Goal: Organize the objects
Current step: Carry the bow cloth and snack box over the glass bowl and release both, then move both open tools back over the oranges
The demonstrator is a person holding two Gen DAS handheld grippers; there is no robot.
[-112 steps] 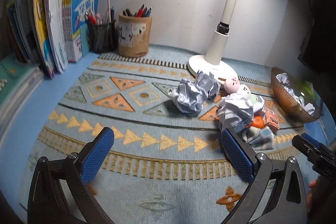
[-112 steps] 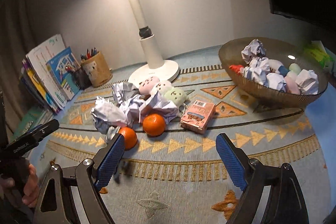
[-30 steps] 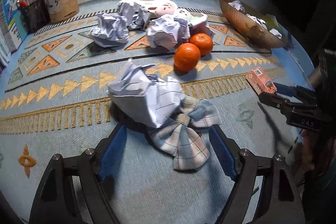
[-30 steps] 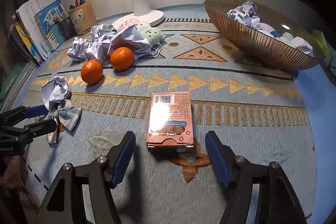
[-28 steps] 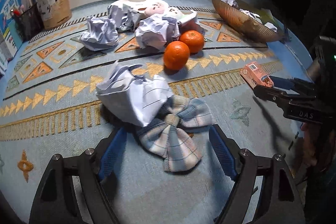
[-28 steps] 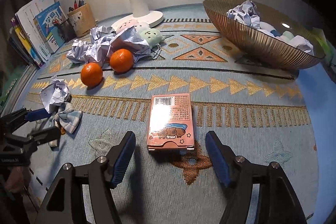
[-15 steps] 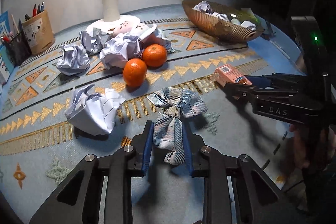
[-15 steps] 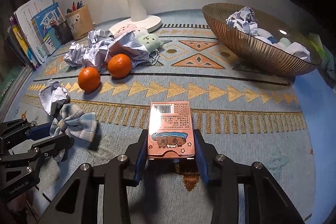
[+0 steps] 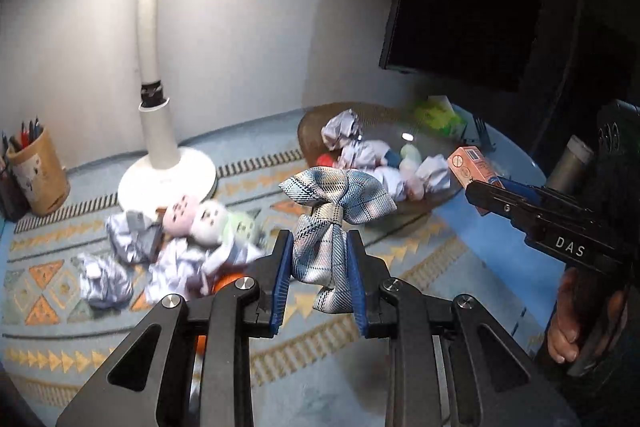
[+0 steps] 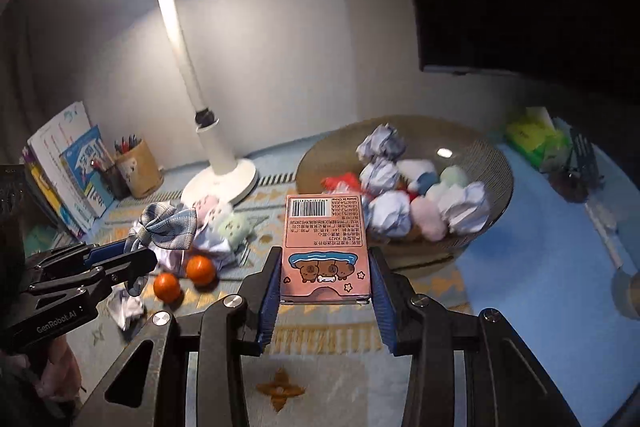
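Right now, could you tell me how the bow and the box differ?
The bow is soft plaid cloth, blue and white; the box is a stiff pink carton with a barcode. The left gripper pinches the bow; the right gripper clamps the box. Both are off the mat.

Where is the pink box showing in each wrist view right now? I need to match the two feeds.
Left wrist view: the pink box sits at right of centre, clamped at the tip of the right hand-held gripper, before the bowl's right rim.
Right wrist view: it fills the centre, barcode end away, between the blue pads.
Shared landmark: the bowl of crumpled paper behind it.
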